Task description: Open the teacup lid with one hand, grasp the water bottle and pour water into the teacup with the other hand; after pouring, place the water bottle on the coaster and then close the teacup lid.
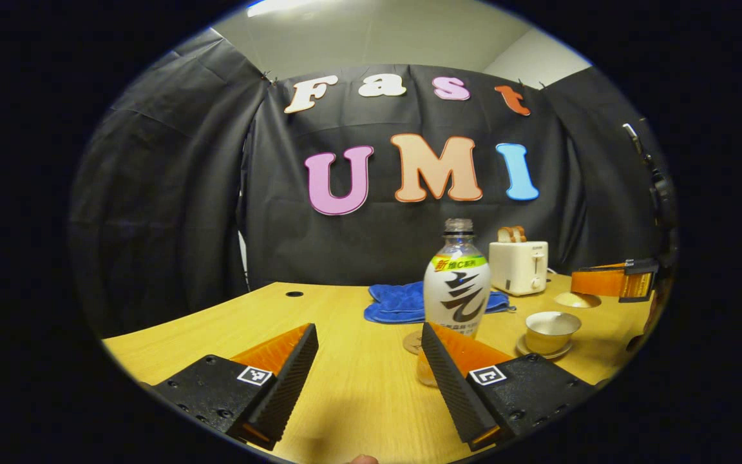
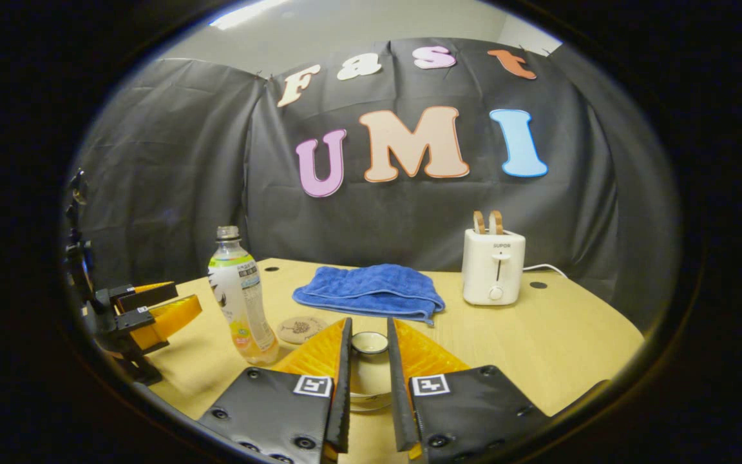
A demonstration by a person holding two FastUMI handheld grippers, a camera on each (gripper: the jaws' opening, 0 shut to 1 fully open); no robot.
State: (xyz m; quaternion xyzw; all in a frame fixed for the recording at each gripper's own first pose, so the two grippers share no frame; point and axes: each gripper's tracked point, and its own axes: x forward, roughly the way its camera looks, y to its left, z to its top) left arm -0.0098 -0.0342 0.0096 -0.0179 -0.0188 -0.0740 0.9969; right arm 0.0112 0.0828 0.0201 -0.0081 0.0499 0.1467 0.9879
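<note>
On the wooden table (image 1: 345, 361), an uncapped water bottle (image 1: 456, 283) with white label stands before the left gripper (image 1: 369, 370), jaws wide open. The right gripper (image 2: 368, 386) pinches the inverted teacup lid (image 2: 370, 343); the teacup (image 1: 551, 330) sits uncovered.

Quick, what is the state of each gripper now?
Left gripper: open, holding nothing.
Right gripper: narrowed around the teacup lid; firm grip cannot be told.

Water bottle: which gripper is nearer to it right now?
Left. The left gripper is open with the water bottle standing just ahead of its fingers; the right gripper is over at the teacup, bottle off to its left.
</note>
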